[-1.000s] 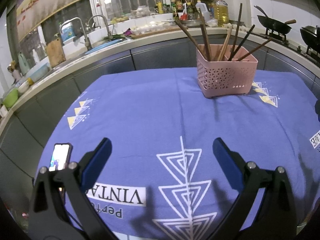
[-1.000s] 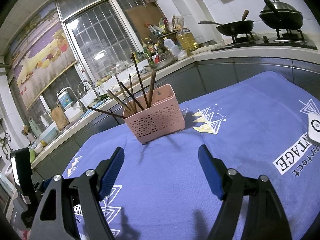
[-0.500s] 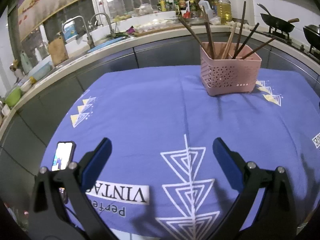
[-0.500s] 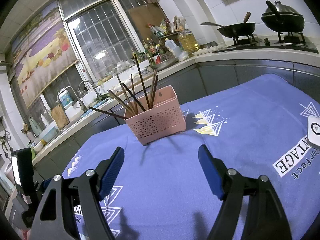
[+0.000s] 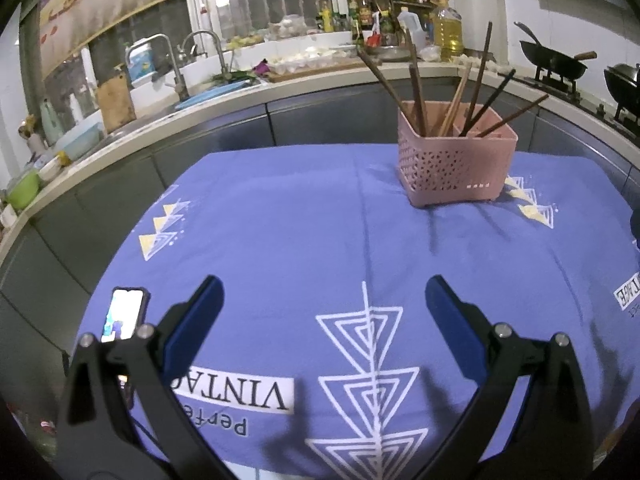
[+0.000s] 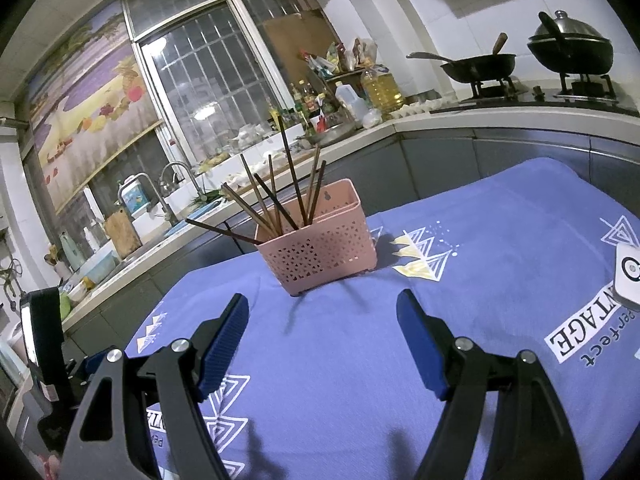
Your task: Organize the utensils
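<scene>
Dark wooden chopsticks stand upright, fanning outward, in the pink perforated plastic basket well ahead of both tongs. The left gripper and right gripper hover with fingers spread apart, empty, above the blue printed tablecloth.

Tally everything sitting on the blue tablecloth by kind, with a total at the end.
Pink basket: 1
Chopsticks standing in the basket: 8, as best the right wrist view shows; some overlap
White device at the cloth's right edge, partly cut off: 1
Total: 10
</scene>
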`<move>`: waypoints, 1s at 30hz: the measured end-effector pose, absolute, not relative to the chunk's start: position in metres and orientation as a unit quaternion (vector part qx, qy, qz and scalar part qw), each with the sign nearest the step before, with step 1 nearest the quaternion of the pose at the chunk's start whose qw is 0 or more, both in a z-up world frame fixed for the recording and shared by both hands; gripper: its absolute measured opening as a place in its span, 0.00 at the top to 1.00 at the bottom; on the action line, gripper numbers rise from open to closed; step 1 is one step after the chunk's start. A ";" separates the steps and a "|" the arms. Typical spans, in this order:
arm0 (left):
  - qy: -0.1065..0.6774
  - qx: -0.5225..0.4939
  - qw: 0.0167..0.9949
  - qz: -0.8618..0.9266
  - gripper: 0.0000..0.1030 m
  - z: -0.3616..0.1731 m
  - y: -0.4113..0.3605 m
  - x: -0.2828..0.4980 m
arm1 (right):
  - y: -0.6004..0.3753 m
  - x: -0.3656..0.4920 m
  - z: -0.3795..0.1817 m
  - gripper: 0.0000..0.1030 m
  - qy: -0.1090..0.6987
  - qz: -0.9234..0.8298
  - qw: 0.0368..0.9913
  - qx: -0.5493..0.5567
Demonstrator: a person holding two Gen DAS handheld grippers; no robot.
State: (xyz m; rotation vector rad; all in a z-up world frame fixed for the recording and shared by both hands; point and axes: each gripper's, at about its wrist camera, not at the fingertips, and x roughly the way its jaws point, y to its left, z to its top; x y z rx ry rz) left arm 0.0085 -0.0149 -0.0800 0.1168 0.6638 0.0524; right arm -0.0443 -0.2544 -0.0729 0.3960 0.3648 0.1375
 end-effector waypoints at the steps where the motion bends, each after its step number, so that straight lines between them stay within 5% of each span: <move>1: 0.324 0.055 0.944 0.025 0.06 -0.079 -0.015 0.008 | -0.255 -0.044 -0.072 0.26 0.179 0.069 0.962 0.195; 23: 0.331 0.057 0.941 0.023 0.06 -0.073 -0.021 0.015 | -0.237 -0.044 -0.055 0.26 0.170 0.100 0.965 0.173; 30: 0.273 0.076 0.959 0.013 0.06 -0.044 -0.038 0.016 | -0.232 -0.050 -0.052 0.26 0.152 0.088 0.972 0.153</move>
